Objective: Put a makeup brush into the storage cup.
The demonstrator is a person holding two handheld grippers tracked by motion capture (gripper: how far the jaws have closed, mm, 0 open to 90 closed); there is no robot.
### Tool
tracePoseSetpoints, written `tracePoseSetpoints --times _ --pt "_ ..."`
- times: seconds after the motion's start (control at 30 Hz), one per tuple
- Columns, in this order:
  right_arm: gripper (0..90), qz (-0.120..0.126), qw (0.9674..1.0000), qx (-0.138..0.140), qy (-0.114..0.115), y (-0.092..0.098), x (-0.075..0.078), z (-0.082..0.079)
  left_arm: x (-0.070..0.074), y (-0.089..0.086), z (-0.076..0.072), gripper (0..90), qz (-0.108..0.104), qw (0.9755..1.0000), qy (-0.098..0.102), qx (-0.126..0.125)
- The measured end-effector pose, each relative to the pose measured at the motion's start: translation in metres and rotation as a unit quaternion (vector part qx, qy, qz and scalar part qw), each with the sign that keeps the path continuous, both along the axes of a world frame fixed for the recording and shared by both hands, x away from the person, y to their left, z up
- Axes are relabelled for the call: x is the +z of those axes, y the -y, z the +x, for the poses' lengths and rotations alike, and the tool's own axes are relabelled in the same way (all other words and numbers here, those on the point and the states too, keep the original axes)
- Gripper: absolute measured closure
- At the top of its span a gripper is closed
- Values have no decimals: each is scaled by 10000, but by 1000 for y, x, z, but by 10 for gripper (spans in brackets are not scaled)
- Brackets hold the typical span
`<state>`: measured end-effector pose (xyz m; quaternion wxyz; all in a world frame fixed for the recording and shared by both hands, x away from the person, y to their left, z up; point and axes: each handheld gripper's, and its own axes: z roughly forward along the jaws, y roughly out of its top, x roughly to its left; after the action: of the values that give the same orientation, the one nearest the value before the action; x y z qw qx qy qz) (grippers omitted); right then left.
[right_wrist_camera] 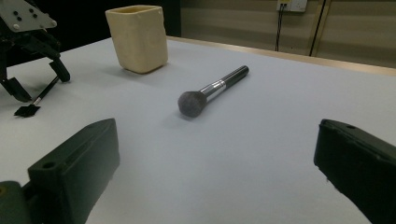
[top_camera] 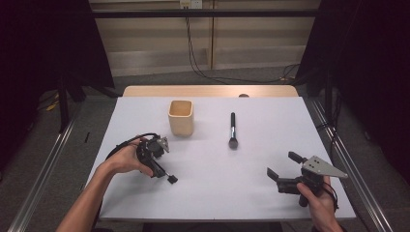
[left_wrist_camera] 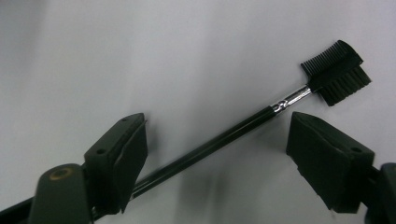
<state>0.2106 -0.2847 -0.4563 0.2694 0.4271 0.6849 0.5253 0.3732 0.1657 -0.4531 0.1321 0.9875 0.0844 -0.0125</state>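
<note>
Altogether: one cup (top_camera: 181, 117), two brushes; left gripper (left_wrist_camera: 217, 154) jaws spread astride brow brush (left_wrist_camera: 243, 126), right gripper (right_wrist_camera: 217, 172) spread.

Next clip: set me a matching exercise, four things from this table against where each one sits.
1. brow comb brush
2. powder brush
3. beige cup
4. right gripper

A. upright, beyond the left hand
B. over the table's near right corner, jaws apart
C. flat on the table's middle, right of the cup
D. lying between the left gripper's jaws

Pairs: 1-D, 2-C, 3-A, 4-B
</note>
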Motion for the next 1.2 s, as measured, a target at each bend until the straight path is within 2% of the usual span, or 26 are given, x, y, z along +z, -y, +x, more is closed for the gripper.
tracePoseSetpoints --times 0.27,0.3,0.37,0.5,0.57,0.6,0.7,0.83,0.97,1.2 --pt "0 6 10000 -1 1 -1 0 0 3 5 -2 318 140 9998 -44 -130" --pt "0 1 10000 0 0 -1 0 0 3 7 -4 342 116 9999 -67 -49" --pt "0 -22 10000 11 6 -1 0 1 5 10 -4 394 241 9995 -79 -193" --pt "0 -18 10000 18 2 -1 0 1 5 11 -5 478 185 9998 -102 -71" --pt "0 -3 10000 3 -6 -1 0 0 7 11 -3 532 227 9996 -94 -136" --pt "0 -9 10000 6 -9 -1 0 0 6 11 -4 564 170 9998 -107 -38" --pt "0 -10 10000 6 -11 -1 0 0 7 13 -5 607 263 9996 -125 -56" --pt "0 -11 10000 7 -13 -1 0 0 7 13 -4 661 220 9996 -168 64" --pt "0 -12 10000 -3 -24 0 0 1 8 13 -3 743 243 9994 -229 52" --pt "0 -8 10000 21 -38 -1 0 1 8 15 -3 806 279 9992 -271 69"
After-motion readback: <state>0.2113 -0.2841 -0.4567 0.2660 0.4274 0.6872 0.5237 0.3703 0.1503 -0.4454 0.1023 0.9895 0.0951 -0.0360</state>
